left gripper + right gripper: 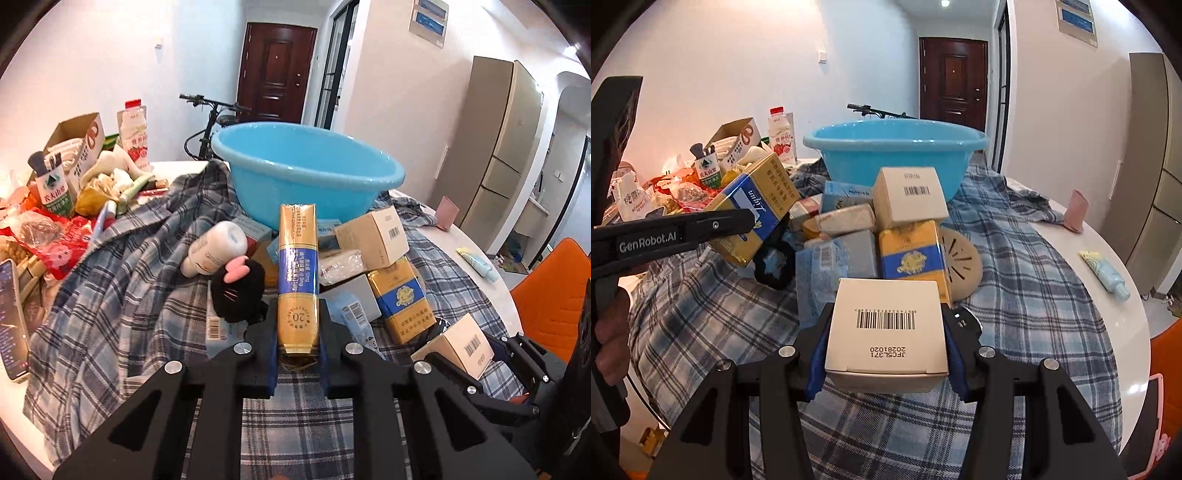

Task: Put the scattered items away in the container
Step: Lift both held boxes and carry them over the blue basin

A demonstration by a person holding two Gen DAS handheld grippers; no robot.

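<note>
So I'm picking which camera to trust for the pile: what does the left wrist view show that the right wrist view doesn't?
Only the left wrist view shows the white bottle, the black plush toy and the phone.

Only the right wrist view shows the round beige slotted disc and the Liqun face of the left gripper's gold-and-blue pack.

Both show the blue basin, the plaid shirt, and the right gripper clamping a white barcoded box.

The blue basin [897, 155] stands open-topped, with free air above its rim. In front of it a heap blocks the low path: a tan box [908, 195] leaning on the basin wall, a gold and blue pack [910, 258] below it, a white bottle [216, 251] and a black plush toy [238, 291]. Plaid cloth [1027, 266] to the right lies bare, as does the white counter [1082, 280] edge beyond
</note>
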